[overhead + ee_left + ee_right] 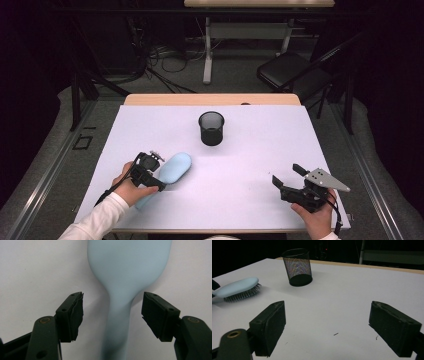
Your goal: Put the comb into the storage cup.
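Item: light-blue hairbrush (117, 312), bristles down, near the table's (250, 165) left front corner. Left gripper (112, 315) straddles its narrow neck, jaws apart, pads not yet touching. Advice: centre on the neck, close squarely. Right gripper (327, 327) idle, wide, empty, near the right front corner.

A table (260, 150) covered in white, with a bare wooden strip at its far edge, is seen from above. A pale blue hairbrush (172, 170) is laid bristles down on it, just ahead of the left gripper (152, 172). A black mesh cup (211, 128) is stood upright farther ahead, well apart from the brush.
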Tool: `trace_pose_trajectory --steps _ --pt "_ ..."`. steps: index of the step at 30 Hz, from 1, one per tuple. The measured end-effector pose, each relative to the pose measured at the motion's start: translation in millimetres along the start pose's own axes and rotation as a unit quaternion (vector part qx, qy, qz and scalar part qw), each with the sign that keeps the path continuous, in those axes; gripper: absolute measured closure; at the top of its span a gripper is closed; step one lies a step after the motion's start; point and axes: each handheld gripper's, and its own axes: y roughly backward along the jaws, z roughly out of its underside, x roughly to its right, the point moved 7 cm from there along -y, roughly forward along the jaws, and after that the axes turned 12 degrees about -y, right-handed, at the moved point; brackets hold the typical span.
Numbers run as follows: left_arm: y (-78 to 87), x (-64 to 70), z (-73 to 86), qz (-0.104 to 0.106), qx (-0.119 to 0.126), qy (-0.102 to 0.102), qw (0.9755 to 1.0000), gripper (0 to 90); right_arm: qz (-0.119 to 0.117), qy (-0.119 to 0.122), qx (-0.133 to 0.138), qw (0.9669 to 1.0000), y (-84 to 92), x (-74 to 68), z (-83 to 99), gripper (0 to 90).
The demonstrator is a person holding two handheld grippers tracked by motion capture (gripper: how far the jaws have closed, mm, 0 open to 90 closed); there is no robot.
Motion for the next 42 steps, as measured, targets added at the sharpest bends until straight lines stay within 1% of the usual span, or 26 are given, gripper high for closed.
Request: trace_pose_trajectory --steps 3,4,6,7,8,10,12,13,18,20,24,25,26,29,30,32,33,36,42 --pt "-1.8 0.4 -0.9 0.007 -0.001 0.001 1.0000 36.8 0.000 0.001 0.000 1.0000 0.0 0.0 0.0 13.8" --pt "-1.8 0.4 -0.9 0.007 -0.001 0.001 1.0000 39.3 0.000 0.000 0.000 1.0000 0.0 0.0 0.0 13.8" --pt "-2.4 0.4 -1.2 0.014 -0.003 0.003 0.9999 40.4 0.000 0.000 0.000 1.0000 -0.1 0.0 0.0 13.8" --pt "-2.8 0.9 -1.4 0.016 -0.005 0.005 0.9998 43.7 0.000 0.000 -0.001 1.0000 -0.2 0.2 0.2 13.8" --pt "-3.3 1.2 -1.4 0.022 -0.008 0.000 0.9997 46.1 0.000 0.000 -0.001 1.0000 -0.2 0.2 0.2 13.8" --pt "-3.6 1.6 -1.6 0.023 -0.008 0.001 0.9997 48.7 0.000 0.000 -0.001 1.0000 -0.1 0.1 0.1 13.8" --pt "-4.2 1.7 -1.6 0.021 -0.011 -0.002 0.9997 49.4 0.000 0.001 0.000 1.0000 -0.1 0.2 0.1 13.8" --pt "-4.5 1.9 -1.5 0.021 -0.012 -0.001 0.9997 51.3 0.000 0.000 -0.001 1.0000 -0.3 0.3 0.3 13.8" --pt "-5.3 2.1 -1.0 0.019 -0.013 -0.004 0.9997 52.1 0.000 0.000 -0.001 1.0000 -0.1 0.1 0.2 13.9" --pt "-6.3 2.1 -0.8 0.015 -0.015 -0.013 0.9997 53.0 0.000 0.001 -0.001 1.0000 -0.3 0.3 0.3 13.9" --pt "-8.0 2.8 -0.2 0.013 -0.018 -0.017 0.9996 56.3 0.001 0.000 -0.002 1.0000 -0.3 0.1 0.4 13.9" --pt "-9.1 3.0 0.2 0.012 -0.020 -0.023 0.9995 57.0 0.001 0.001 -0.003 1.0000 -0.1 0.3 0.6 13.9" --pt "-9.7 3.3 0.1 0.010 -0.020 -0.023 0.9995 57.4 0.000 -0.003 -0.004 1.0000 -0.2 -0.2 0.9 13.9" --pt "-9.9 3.8 -0.2 0.009 -0.022 -0.028 0.9993 59.1 0.000 -0.003 -0.005 1.0000 -0.1 -0.2 1.0 13.9" --pt "-10.2 4.1 -0.6 0.007 -0.023 -0.033 0.9992 59.7 0.000 -0.001 -0.004 1.0000 -0.2 0.0 0.8 13.9" --pt "-10.4 4.5 -0.7 0.007 -0.023 -0.034 0.9991 60.4 0.000 -0.002 -0.003 1.0000 -0.4 -0.3 0.8 13.9" --pt "-10.9 4.6 -0.7 0.006 -0.027 -0.038 0.9989 61.0 0.000 -0.001 -0.004 1.0000 -0.4 0.0 0.8 13.9" --pt "-11.7 4.7 -0.5 0.007 -0.032 -0.041 0.9986 62.3 -0.001 -0.003 -0.003 1.0000 -0.3 -0.5 0.9 13.9" --pt "-13.8 5.3 -0.3 0.008 -0.034 -0.041 0.9985 63.7 -0.001 0.000 -0.005 1.0000 -0.3 0.1 1.0 13.9"
